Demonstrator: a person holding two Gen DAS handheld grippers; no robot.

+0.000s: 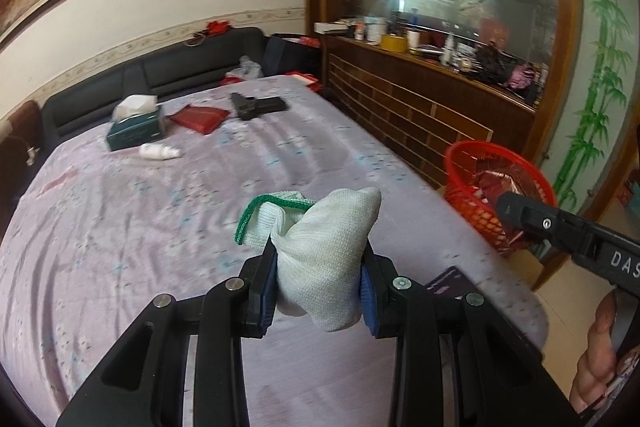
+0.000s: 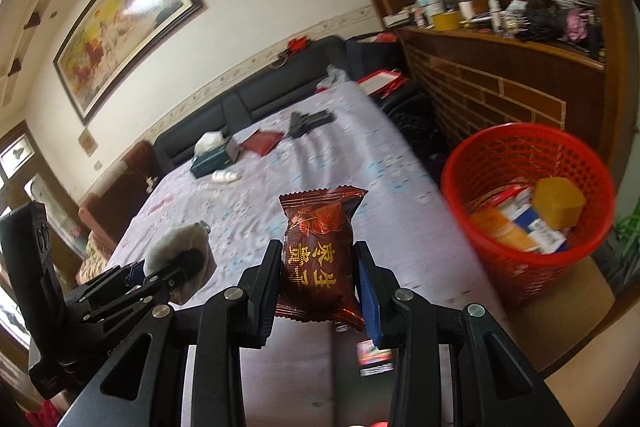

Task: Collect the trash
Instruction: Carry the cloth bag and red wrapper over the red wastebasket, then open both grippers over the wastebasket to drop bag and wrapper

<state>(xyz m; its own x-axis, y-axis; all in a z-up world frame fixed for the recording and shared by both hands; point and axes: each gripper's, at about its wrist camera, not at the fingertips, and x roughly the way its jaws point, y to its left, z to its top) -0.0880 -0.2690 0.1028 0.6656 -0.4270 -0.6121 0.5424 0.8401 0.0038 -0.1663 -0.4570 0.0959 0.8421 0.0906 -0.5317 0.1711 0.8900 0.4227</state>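
While the left gripper (image 1: 318, 291) clamps a white glove (image 1: 324, 259) and the right gripper (image 2: 318, 287) a red snack packet (image 2: 318, 263), both await carrying to the red basket (image 2: 528, 163).

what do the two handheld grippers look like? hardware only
Both match: matte black plastic linkage arms with triangular cut-outs and silver pivot pins, ending in blue pads. That holds for the left gripper and the right gripper. Seen from the left wrist camera, the right one's body carries white letters "DAS". No cables visible. A bare hand shows at the edge.
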